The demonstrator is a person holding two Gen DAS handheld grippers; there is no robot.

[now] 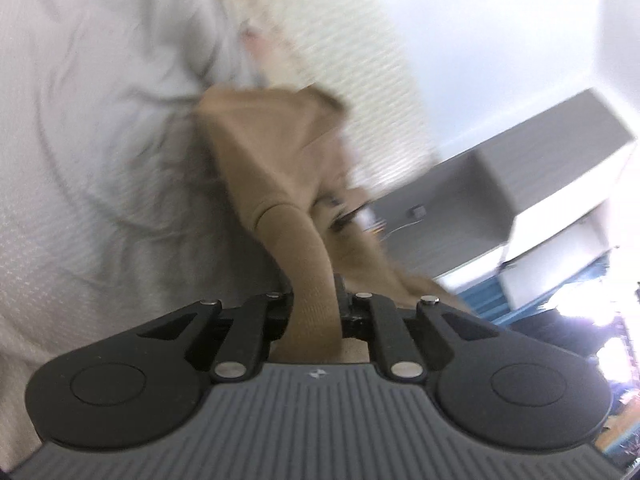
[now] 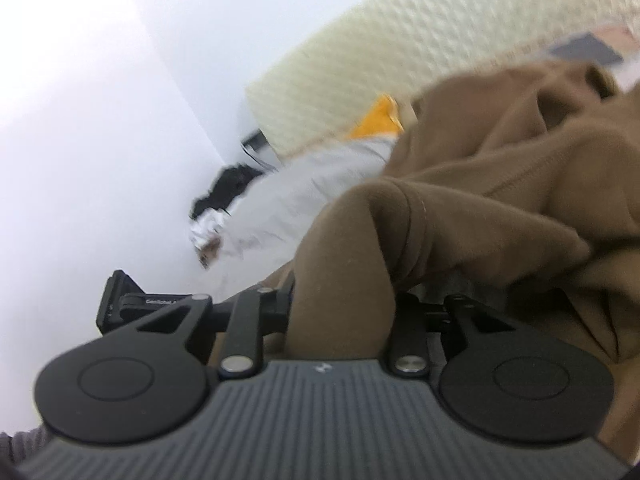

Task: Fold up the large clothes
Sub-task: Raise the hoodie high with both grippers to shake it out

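Tan knit garment (image 1: 280,160) hangs bunched between both claws, above a light grey bedsheet (image 1: 100,140). The left gripper (image 1: 316,300) is clamped tight on a narrow ribbed strip of it, which runs up from between the jaws and widens into the crumpled body. The right gripper (image 2: 344,304) is closed on a thicker fold with a seamed edge, its jaws held a little apart by the cloth. In the right wrist view the rest of the garment fills the upper right, hiding the sheet there. To the left of the cloth the sheet lies bare and wrinkled, giving room. A cream quilted panel (image 1: 360,60) bounds the bed's far edge, with something orange (image 2: 378,120) beside it. Both views are blurred.
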